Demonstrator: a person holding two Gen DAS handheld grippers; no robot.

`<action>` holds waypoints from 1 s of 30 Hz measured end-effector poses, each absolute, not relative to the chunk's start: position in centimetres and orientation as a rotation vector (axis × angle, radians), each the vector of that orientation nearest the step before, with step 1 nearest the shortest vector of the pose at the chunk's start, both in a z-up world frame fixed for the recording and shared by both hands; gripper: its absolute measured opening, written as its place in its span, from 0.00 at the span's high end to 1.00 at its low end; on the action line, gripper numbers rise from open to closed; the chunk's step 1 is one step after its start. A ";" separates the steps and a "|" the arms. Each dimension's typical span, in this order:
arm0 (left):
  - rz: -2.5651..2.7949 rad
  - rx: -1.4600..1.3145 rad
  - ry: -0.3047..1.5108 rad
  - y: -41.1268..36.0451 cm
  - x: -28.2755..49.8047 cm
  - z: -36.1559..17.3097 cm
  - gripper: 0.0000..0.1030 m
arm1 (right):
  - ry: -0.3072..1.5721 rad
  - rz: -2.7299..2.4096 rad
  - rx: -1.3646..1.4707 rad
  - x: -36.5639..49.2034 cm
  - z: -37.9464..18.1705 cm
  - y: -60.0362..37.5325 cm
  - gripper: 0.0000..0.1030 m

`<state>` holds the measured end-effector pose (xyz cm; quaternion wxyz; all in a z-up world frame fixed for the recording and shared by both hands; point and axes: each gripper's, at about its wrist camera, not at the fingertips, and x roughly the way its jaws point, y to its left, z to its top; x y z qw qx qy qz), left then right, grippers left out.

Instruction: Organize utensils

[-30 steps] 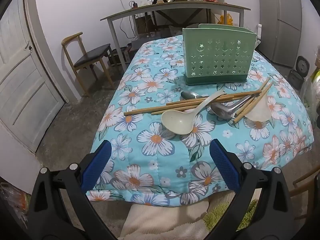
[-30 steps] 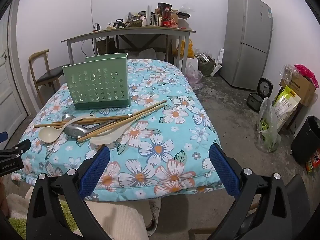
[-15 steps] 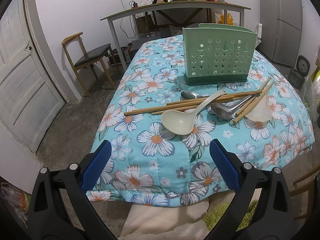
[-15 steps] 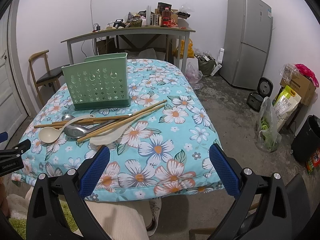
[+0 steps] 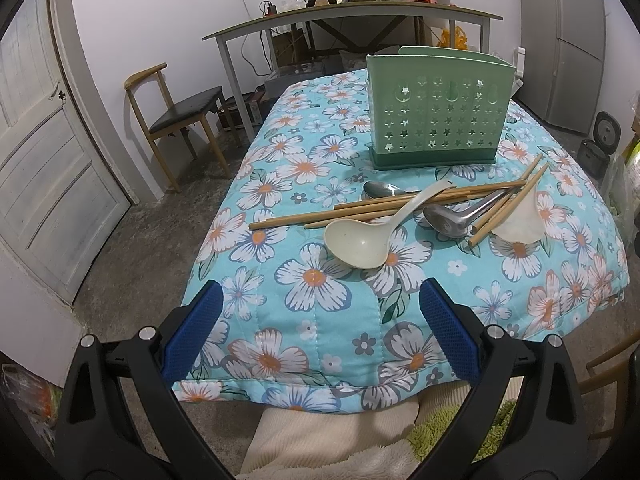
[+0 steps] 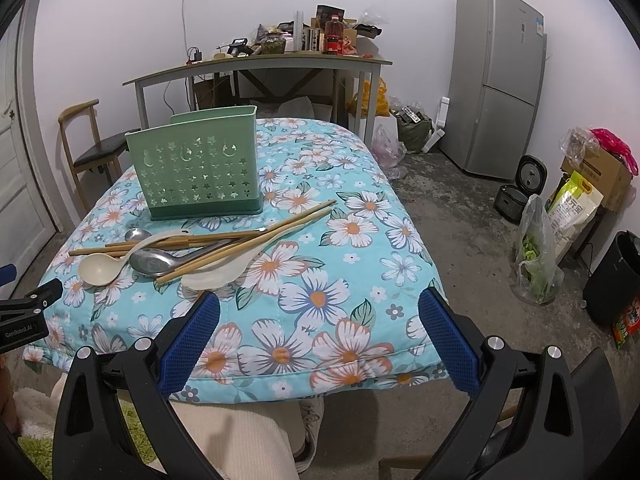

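A green perforated utensil holder (image 5: 434,120) (image 6: 198,168) stands upright on the floral blue tablecloth (image 5: 320,280) (image 6: 320,292). In front of it lies a pile: a cream ladle (image 5: 360,238) (image 6: 100,270), a metal spoon (image 5: 450,218) (image 6: 154,262), a second metal spoon (image 5: 380,189), a white rice paddle (image 5: 520,224) (image 6: 218,276) and several wooden chopsticks (image 5: 360,208) (image 6: 248,242). My left gripper (image 5: 320,330) is open over the table's near edge, short of the ladle. My right gripper (image 6: 318,334) is open too, nothing between its blue pads.
A wooden chair (image 5: 176,116) and a white door (image 5: 44,160) are to the left. A cluttered desk (image 6: 260,68) stands behind the table. A grey fridge (image 6: 496,80), a rice cooker (image 6: 520,188), bags and a black bin (image 6: 616,280) stand at the right. A person's lap (image 6: 224,440) sits below.
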<state>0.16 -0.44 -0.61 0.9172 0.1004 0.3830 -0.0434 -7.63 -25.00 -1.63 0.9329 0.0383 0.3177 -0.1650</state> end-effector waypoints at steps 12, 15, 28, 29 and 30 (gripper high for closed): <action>-0.087 0.206 0.791 -0.5 0.4 -1.0 0.08 | 0.650 -0.334 0.080 -7.5 -1.7 -24.9 0.06; -0.087 0.206 0.791 -0.5 0.4 -1.0 0.08 | 0.651 -0.334 0.080 -7.5 -1.7 -24.9 0.06; -0.081 0.205 0.799 0.5 0.6 -1.5 0.08 | 0.651 -0.332 0.082 -7.5 -1.7 -24.9 0.06; -0.081 0.205 0.799 0.4 0.5 -1.3 0.08 | 0.651 -0.332 0.083 -7.5 -1.7 -24.8 0.06; -0.081 0.206 0.799 0.5 0.5 -1.4 0.08 | 0.651 -0.332 0.083 -7.5 -1.7 -24.9 0.06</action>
